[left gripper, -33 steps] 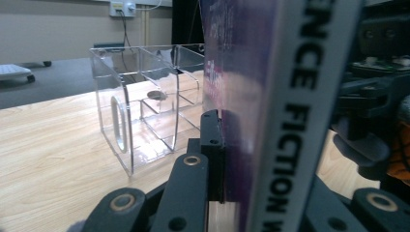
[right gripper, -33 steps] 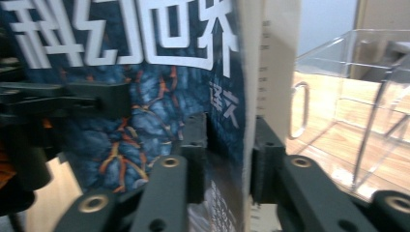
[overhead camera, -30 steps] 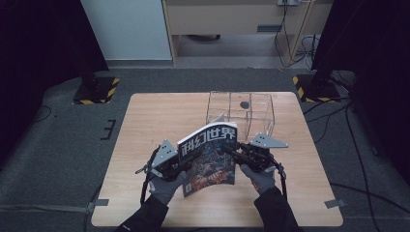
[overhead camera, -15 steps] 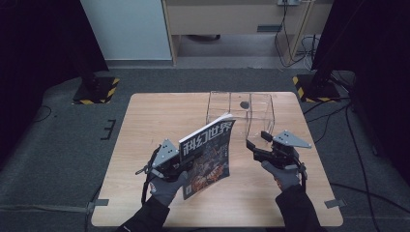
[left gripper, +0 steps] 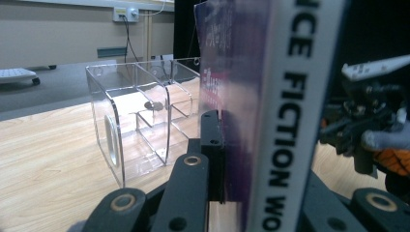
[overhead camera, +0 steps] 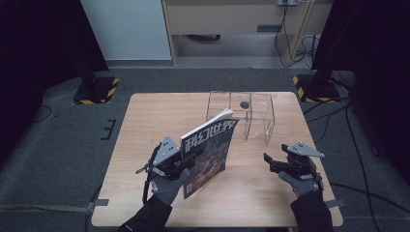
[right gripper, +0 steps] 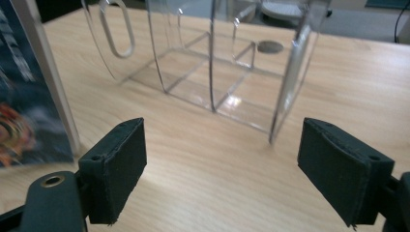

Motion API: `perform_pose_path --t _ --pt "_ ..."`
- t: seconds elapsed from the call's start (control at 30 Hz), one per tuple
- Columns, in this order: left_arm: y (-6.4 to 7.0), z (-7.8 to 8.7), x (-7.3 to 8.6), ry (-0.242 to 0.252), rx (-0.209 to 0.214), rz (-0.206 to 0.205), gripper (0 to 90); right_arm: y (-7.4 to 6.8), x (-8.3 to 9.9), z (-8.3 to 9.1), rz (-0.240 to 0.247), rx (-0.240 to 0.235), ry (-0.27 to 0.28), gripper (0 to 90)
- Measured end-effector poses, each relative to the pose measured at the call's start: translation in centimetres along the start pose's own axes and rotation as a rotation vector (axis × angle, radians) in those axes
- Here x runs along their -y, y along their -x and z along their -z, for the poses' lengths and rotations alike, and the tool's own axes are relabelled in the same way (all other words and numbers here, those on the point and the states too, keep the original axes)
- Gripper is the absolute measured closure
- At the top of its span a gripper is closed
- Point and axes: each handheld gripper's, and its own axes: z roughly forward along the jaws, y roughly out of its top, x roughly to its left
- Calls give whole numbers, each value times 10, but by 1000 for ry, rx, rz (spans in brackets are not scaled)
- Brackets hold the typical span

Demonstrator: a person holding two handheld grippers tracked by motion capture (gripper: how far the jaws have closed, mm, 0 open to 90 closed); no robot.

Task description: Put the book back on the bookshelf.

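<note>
While the magazine (overhead camera: 208,152) stands on its lower edge near the middle of the wooden table (overhead camera: 145,121) in the high view, tilted, the left gripper (overhead camera: 181,162) is clamped on its spine side at about nine o'clock of the cover, and the right gripper (overhead camera: 267,161) sits well apart at three o'clock, jaws spread with nothing between them. The clear acrylic organizer (overhead camera: 241,116) stands just beyond the magazine at one o'clock. On to the left gripper view: the jaws pinch the magazine (left gripper: 285,111) tight, its white spine upright, with the organizer (left gripper: 140,116) off at ten o'clock and the right gripper (left gripper: 372,121) at three o'clock. Right gripper view now: the right gripper (right gripper: 222,176) gapes wide over bare wood, the organizer (right gripper: 212,63) at twelve o'clock, the magazine (right gripper: 29,96) at nine o'clock.
</note>
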Motion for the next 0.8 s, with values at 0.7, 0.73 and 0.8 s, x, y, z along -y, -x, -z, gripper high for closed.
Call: perform_pose_path --t 0.7,0.73,0.8 --pt "-8 3 -32 84 -55 18 821 14 39 -10 73 59 -148 114" --pt "-8 2 -34 90 -58 19 821 14 39 -10 76 58 -153 113" --pt "-9 2 -37 100 -59 24 821 16 41 -11 75 62 -160 110"
